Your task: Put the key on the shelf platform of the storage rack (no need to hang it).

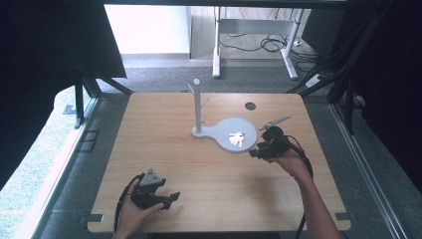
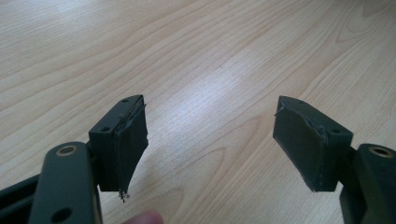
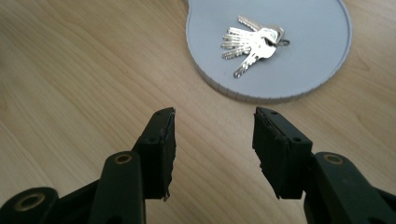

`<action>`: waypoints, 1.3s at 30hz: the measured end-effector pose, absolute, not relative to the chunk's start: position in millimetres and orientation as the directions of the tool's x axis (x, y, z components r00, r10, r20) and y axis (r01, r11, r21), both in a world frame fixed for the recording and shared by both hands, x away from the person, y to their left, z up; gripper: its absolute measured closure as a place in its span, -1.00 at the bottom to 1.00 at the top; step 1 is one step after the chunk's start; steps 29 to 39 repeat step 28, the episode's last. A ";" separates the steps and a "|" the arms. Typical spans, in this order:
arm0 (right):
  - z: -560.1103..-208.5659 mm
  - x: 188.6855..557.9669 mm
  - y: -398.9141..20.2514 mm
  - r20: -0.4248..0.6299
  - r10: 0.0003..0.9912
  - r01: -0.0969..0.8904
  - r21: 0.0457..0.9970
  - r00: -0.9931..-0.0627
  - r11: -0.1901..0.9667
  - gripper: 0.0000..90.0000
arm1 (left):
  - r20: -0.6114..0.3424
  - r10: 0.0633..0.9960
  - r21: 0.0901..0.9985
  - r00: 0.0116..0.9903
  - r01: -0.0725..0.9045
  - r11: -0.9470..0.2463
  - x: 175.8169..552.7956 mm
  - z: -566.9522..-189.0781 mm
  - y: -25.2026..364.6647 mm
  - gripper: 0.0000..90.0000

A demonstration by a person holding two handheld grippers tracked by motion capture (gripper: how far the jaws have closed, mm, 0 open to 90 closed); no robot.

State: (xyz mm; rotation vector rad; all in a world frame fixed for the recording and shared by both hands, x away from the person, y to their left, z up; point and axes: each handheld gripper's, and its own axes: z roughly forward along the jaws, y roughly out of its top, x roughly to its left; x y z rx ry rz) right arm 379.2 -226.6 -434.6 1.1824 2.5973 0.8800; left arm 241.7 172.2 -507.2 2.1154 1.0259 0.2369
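Bunch of silver metal keys lies flat on round grey stand tray, table's far right. Right gripper faces it, part-open, empty, lined up to grasp. Left gripper parked near front-left edge, wide open, empty.

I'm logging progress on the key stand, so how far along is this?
Nothing looks done yet: the bunch of keys lies flat on the grey round tray, and the stand's pegs are bare. In hand: the right gripper is open just short of the tray, aimed at the keys. The left gripper is open over bare table. Probably left: grasping the keys and hanging them.
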 end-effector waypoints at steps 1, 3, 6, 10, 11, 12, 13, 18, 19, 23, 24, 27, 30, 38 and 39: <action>-437.0 374.1 -229.7 0.100 0.735 0.641 0.576 -0.670 0.506 0.11 | -0.150 0.735 0.701 0.661 0.595 -0.393 241.8 -507.4 172.2 -0.41; -443.4 362.7 -236.4 0.100 0.734 0.632 0.594 -0.672 0.497 0.11 | -0.152 0.737 0.699 0.659 0.599 -0.391 241.7 -508.2 171.8 -0.41; -452.8 348.7 -243.0 0.109 0.731 0.625 0.612 -0.673 0.485 0.11 | -0.150 0.739 0.696 0.657 0.601 -0.393 242.3 -509.2 172.2 -0.41; -468.8 327.8 -249.6 0.099 0.724 0.610 0.624 -0.682 0.489 0.10 | -0.151 0.744 0.695 0.651 0.606 -0.389 242.5 -509.6 172.7 -0.41; -471.5 324.7 -250.7 0.098 0.725 0.608 0.626 -0.682 0.488 0.10 | -0.150 0.744 0.693 0.651 0.606 -0.390 242.7 -509.7 172.9 -0.41; -475.0 320.7 -252.6 0.099 0.724 0.607 0.629 -0.683 0.486 0.10 | -0.149 0.746 0.692 0.649 0.607 -0.390 242.7 -509.8 172.9 -0.41; -478.8 316.8 -254.0 0.101 0.727 0.608 0.632 -0.679 0.480 0.10 | -0.145 0.746 0.691 0.650 0.606 -0.394 243.1 -510.0 173.3 -0.41; -497.6 307.5 -257.8 0.101 0.728 0.621 0.609 -0.678 0.493 0.11 | -0.144 0.750 0.693 0.645 0.607 -0.389 243.3 -509.1 175.0 -0.41; -499.1 306.8 -258.5 0.099 0.733 0.625 0.606 -0.673 0.492 0.11 | -0.143 0.751 0.694 0.645 0.606 -0.389 243.2 -508.8 175.5 -0.41; -504.0 306.4 -259.2 0.092 0.739 0.620 0.618 -0.668 0.483 0.11 | -0.142 0.753 0.696 0.643 0.605 -0.386 242.6 -507.7 176.0 -0.41; -504.9 306.4 -259.3 0.091 0.739 0.618 0.622 -0.667 0.481 0.11 | -0.142 0.750 0.696 0.647 0.603 -0.389 242.8 -507.8 176.1 -0.41; -507.2 305.5 -260.7 0.089 0.748 0.612 0.641 -0.658 0.462 0.10 | -0.144 0.747 0.696 0.649 0.603 -0.390 242.7 -508.3 175.6 -0.41; -507.7 305.2 -261.5 0.086 0.751 0.610 0.646 -0.655 0.458 0.09 | -0.144 0.746 0.697 0.650 0.602 -0.389 242.8 -508.3 175.7 -0.42; -507.7 305.2 -261.5 0.086 0.751 0.610 0.646 -0.655 0.458 0.09 | -0.144 0.746 0.697 0.650 0.602 -0.389 242.8 -508.3 175.7 -0.42; -507.7 305.2 -261.5 0.086 0.751 0.610 0.646 -0.655 0.458 0.09 | -0.144 0.746 0.697 0.650 0.602 -0.389 242.8 -508.3 175.7 -0.42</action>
